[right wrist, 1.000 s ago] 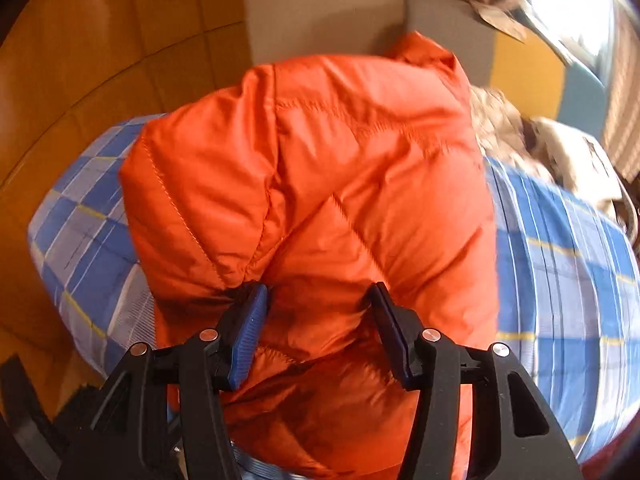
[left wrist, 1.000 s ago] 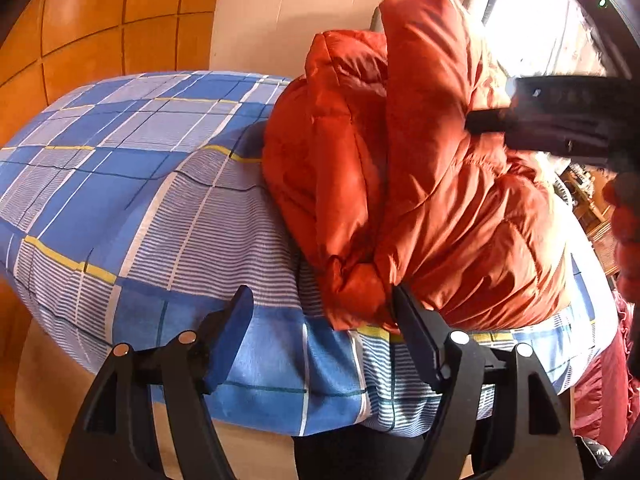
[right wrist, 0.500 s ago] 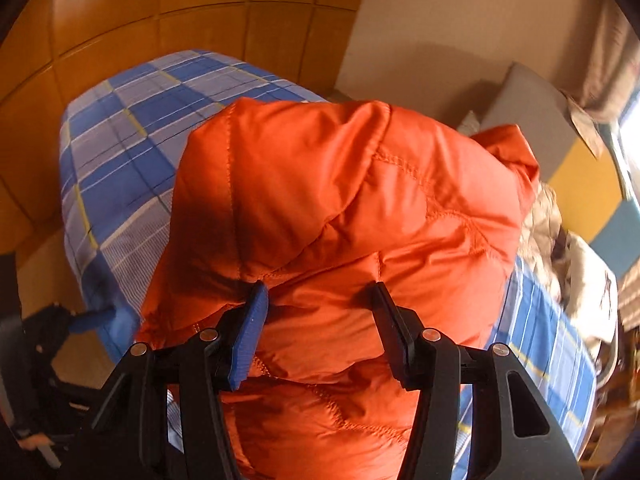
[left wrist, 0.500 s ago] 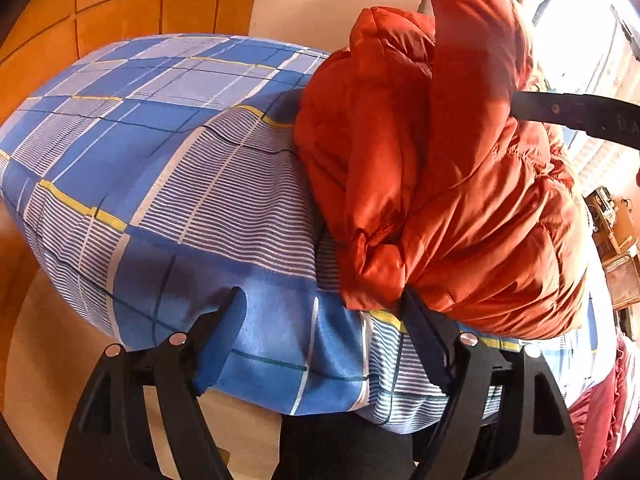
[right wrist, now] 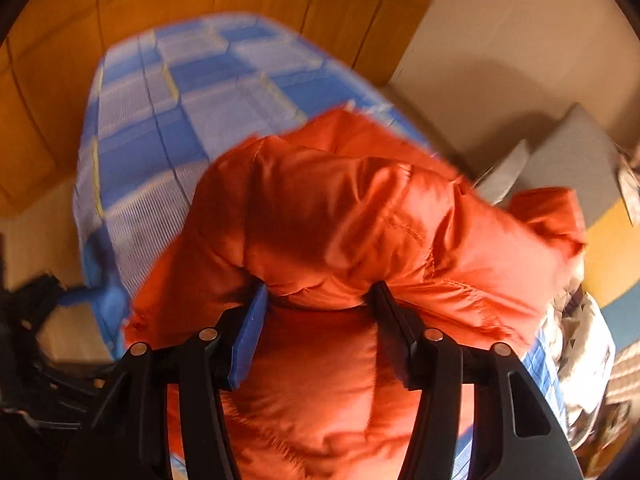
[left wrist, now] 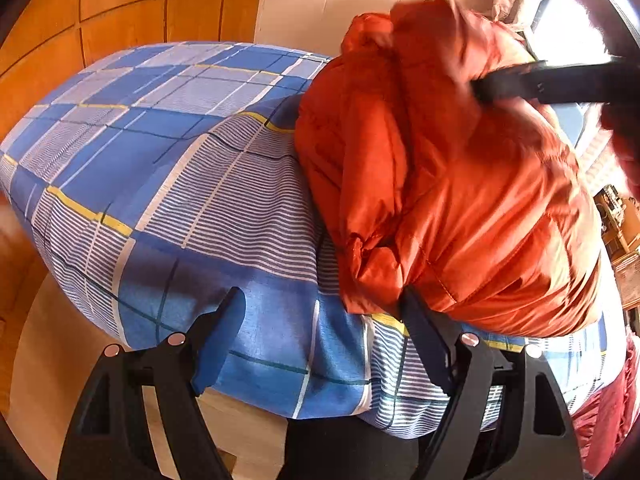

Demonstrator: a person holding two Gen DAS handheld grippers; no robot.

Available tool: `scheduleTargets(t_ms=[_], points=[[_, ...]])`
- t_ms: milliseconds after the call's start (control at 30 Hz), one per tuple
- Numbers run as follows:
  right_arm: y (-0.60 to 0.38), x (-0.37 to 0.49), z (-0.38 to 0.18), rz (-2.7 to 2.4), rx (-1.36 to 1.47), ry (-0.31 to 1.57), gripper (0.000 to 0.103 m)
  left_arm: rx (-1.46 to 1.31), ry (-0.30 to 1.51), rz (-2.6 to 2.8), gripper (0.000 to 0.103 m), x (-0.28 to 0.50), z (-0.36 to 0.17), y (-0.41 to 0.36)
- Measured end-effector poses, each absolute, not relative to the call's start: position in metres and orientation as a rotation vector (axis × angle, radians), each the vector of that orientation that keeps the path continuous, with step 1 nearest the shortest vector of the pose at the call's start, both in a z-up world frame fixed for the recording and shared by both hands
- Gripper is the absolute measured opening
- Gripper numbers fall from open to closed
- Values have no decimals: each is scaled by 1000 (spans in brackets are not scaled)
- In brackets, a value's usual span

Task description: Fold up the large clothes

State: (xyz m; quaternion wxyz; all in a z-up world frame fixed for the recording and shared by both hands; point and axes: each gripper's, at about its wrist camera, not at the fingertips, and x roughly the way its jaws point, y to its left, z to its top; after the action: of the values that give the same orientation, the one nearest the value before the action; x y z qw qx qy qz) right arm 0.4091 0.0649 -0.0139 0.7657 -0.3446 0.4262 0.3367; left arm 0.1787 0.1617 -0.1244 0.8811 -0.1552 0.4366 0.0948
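Note:
An orange puffer jacket (left wrist: 460, 184) lies bunched on the right part of a bed with a blue checked sheet (left wrist: 168, 168). My left gripper (left wrist: 324, 320) is open and empty over the bed's near edge, its right finger touching the jacket's lower hem. My right gripper (right wrist: 318, 300) is shut on a thick fold of the jacket (right wrist: 360, 232) and holds it up above the bed. The right gripper also shows in the left wrist view (left wrist: 560, 84) as a dark bar reaching into the jacket's top.
Orange wall panels (left wrist: 120, 12) stand behind the bed. A grey and yellow cushion (right wrist: 576, 176) and a patterned blanket (right wrist: 580, 344) lie at the bed's far end. Wooden floor (left wrist: 48, 360) lies below the bed's near edge. Red cloth (left wrist: 608, 420) hangs at the right.
My right gripper has carried the held jacket fold over and down towards the bed. The left gripper has stayed open near the hem with only a small shift.

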Motion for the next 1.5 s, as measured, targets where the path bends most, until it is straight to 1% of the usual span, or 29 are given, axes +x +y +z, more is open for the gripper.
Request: scheduleTargets(t_ms=[100, 267, 433, 567, 700, 833, 1000, 1067, 1167, 1233, 1433, 1500], points=[[75, 424, -43, 732, -776, 1009, 56, -313, 901, 208, 80, 178, -122, 162], [80, 427, -59, 724, -800, 1035, 56, -324, 906, 221, 79, 175, -121, 166], [82, 414, -52, 707, -860, 991, 56, -316, 899, 223, 79, 170, -117, 165], [70, 409, -34, 709, -824, 957, 56, -307, 878, 224, 79, 165, -110, 162], [54, 403, -18, 714, -793, 935, 67, -297, 863, 225, 79, 162, -107, 160], [42, 388, -3, 768, -785, 919, 68, -295, 851, 231, 79, 160, -104, 160], [44, 384, -14, 794, -833, 952, 69, -292, 857, 243, 79, 162, -106, 161], [49, 392, -27, 782, -837, 993, 71, -297, 861, 249, 79, 161, -106, 160], [60, 394, -53, 752, -888, 1016, 72, -298, 866, 264, 77, 160, -107, 162], [64, 396, -59, 742, -888, 1031, 72, -310, 870, 275, 77, 158, -108, 165], [58, 390, -50, 716, -848, 1010, 72, -311, 852, 291, 78, 148, -101, 168], [50, 386, -40, 706, -793, 988, 75, -311, 841, 296, 78, 143, -98, 169]])
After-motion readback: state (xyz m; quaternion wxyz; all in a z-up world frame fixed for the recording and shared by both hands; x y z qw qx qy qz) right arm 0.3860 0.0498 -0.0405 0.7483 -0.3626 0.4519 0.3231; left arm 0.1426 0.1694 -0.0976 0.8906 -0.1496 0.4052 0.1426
